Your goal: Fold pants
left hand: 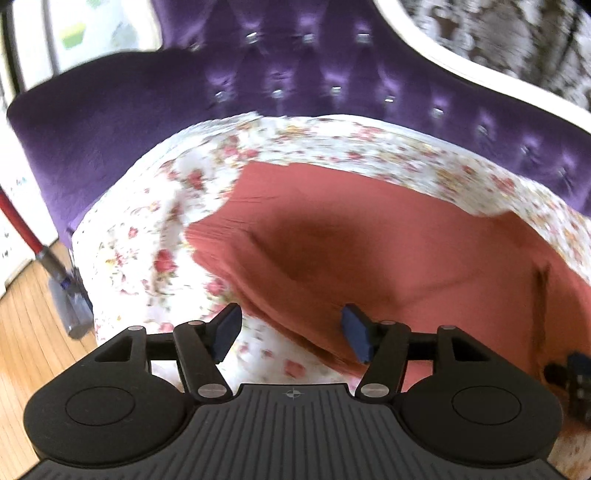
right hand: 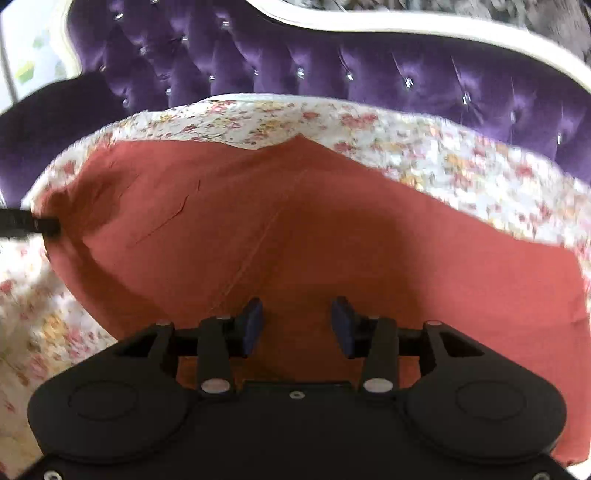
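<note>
The rust-red pants (left hand: 388,240) lie spread on a floral bedspread (left hand: 155,236). My left gripper (left hand: 291,334) is open and empty, hovering over the pants' near left edge. In the right wrist view the pants (right hand: 295,229) fill the middle, with a seam running diagonally. My right gripper (right hand: 297,326) is open and empty just above the cloth near its front edge. The left gripper's tip (right hand: 44,225) shows at the pants' left end. The right gripper (left hand: 576,373) shows at the left view's right edge.
A purple tufted headboard (left hand: 295,85) with a white frame (right hand: 406,22) stands behind the bed. Wooden floor (left hand: 26,306) lies to the left, with a red-handled vacuum (left hand: 55,266) beside the bed.
</note>
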{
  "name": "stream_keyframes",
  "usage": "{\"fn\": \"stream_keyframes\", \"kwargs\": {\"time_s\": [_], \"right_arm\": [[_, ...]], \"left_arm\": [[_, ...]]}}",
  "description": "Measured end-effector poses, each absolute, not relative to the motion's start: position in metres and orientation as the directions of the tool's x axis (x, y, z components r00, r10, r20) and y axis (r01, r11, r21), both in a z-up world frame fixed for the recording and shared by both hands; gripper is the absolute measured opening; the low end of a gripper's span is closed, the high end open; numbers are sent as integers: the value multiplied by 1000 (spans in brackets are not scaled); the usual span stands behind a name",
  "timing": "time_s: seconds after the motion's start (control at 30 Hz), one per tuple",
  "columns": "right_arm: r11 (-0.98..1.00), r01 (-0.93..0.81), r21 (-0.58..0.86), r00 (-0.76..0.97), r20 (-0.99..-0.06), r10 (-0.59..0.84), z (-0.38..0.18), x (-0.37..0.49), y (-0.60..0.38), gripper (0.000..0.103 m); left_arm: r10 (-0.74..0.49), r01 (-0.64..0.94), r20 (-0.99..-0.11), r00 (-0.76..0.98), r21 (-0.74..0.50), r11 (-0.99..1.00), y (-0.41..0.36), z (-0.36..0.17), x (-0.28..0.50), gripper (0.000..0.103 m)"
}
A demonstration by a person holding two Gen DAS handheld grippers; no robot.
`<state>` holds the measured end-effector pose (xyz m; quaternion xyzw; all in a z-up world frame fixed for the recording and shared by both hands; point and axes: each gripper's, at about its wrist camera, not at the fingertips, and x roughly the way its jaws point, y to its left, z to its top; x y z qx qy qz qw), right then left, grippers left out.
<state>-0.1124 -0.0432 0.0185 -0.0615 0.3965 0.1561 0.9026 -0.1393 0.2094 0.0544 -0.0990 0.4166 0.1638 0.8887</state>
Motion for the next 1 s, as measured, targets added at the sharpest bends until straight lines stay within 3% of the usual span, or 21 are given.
{"fn": "stream_keyframes", "kwargs": {"time_s": [0.03, 0.37, 0.63, 0.8, 0.9, 0.93, 0.97, 1.0], "right_arm": [[941, -337, -5, 641, -733, 226, 18, -113, -41, 53], [940, -340, 23, 625, -742, 244, 19, -111, -42, 54], [938, -346, 32, 620, -742, 254, 18, -111, -43, 55], [938, -345, 32, 620, -742, 254, 18, -111, -43, 55], [938, -345, 32, 621, -742, 253, 18, -111, -43, 55], [938, -345, 32, 621, -742, 253, 18, -111, -43, 55], [938, -345, 31, 621, -742, 253, 18, -111, -43, 55], [938, -346, 30, 622, -742, 253, 18, -111, -43, 55]], "left_arm": [[193, -377, -777, 599, -60, 924, 217, 53, -138, 65], [159, -462, -823, 545, -136, 876, 256, 22, -117, 73], [199, -487, -810, 551, -120, 865, 259, 26, -101, 75], [254, -469, -801, 542, -38, 882, 245, 31, -89, 74], [274, -474, -798, 537, -17, 880, 243, 30, -86, 62], [276, -475, -795, 540, -18, 880, 243, 30, -86, 50], [292, -481, -784, 548, -11, 876, 243, 32, -87, 23], [332, -493, -768, 547, 24, 870, 241, 36, -88, 18]]}}
